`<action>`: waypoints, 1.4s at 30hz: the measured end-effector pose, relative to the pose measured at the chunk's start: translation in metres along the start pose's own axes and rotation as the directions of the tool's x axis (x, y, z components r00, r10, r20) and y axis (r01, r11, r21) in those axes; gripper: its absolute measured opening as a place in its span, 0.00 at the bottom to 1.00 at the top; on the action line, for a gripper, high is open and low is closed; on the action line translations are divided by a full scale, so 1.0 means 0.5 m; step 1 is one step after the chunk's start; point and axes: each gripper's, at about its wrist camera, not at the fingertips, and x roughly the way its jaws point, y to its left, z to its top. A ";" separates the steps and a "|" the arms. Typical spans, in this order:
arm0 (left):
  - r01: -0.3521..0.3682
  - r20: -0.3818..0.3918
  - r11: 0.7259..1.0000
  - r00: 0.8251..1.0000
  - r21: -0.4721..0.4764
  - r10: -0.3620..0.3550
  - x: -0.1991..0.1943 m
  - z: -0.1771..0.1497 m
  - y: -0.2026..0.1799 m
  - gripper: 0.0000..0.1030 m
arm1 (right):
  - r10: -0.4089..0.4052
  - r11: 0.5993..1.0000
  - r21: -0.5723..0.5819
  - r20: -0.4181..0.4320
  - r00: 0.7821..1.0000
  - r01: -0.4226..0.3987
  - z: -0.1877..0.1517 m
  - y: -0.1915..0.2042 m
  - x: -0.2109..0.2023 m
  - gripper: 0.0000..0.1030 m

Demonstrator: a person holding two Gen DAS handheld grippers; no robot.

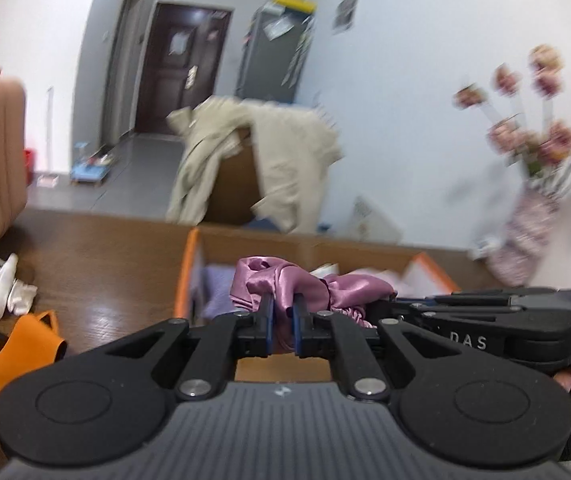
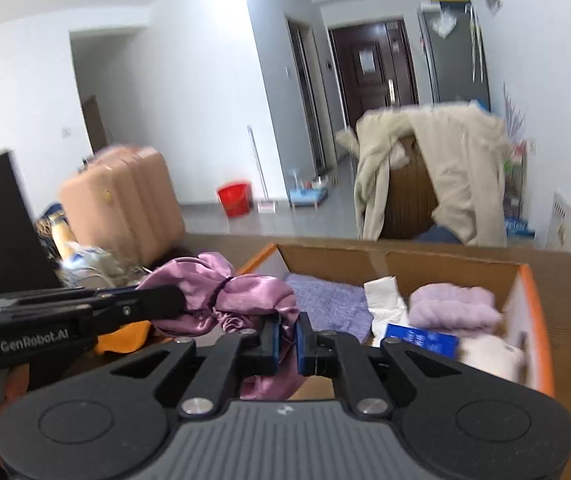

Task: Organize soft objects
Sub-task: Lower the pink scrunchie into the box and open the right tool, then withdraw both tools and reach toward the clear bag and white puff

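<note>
both hand-held grippers pinch pink satin cloth above box.

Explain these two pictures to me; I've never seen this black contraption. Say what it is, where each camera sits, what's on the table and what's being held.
No robot here: a person carries a hand-held two-finger gripper in each hand, with a fisheye camera on each looking along its fingers. One picture is from the left gripper, the other from the right gripper; each also shows the other tool from the side. Both are shut on one pink satin cloth, held between them above an open cardboard box on a wooden table. The box holds purple and white soft items. An orange fabric piece and white rolled socks lie beside it.
</note>
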 end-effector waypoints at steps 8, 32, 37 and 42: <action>-0.022 -0.092 1.000 0.996 0.018 0.024 0.045 -0.052 0.051 0.25 | -0.022 1.000 0.012 -0.203 0.979 0.025 -0.041 -0.008 0.194 0.11; -0.116 0.161 0.988 0.982 0.106 0.098 -0.300 0.037 -0.030 0.61 | -0.171 0.985 0.017 0.109 0.979 0.170 0.029 0.013 -0.225 0.48; -0.153 0.223 0.980 0.967 0.127 0.122 -0.380 0.025 -0.062 0.76 | -0.261 0.965 0.047 0.160 0.952 0.256 0.013 0.006 -0.355 0.55; -0.164 0.265 0.979 0.956 0.121 0.128 -0.442 -0.044 -0.080 0.90 | -0.294 0.955 0.019 0.214 0.931 0.297 -0.052 0.042 -0.443 0.70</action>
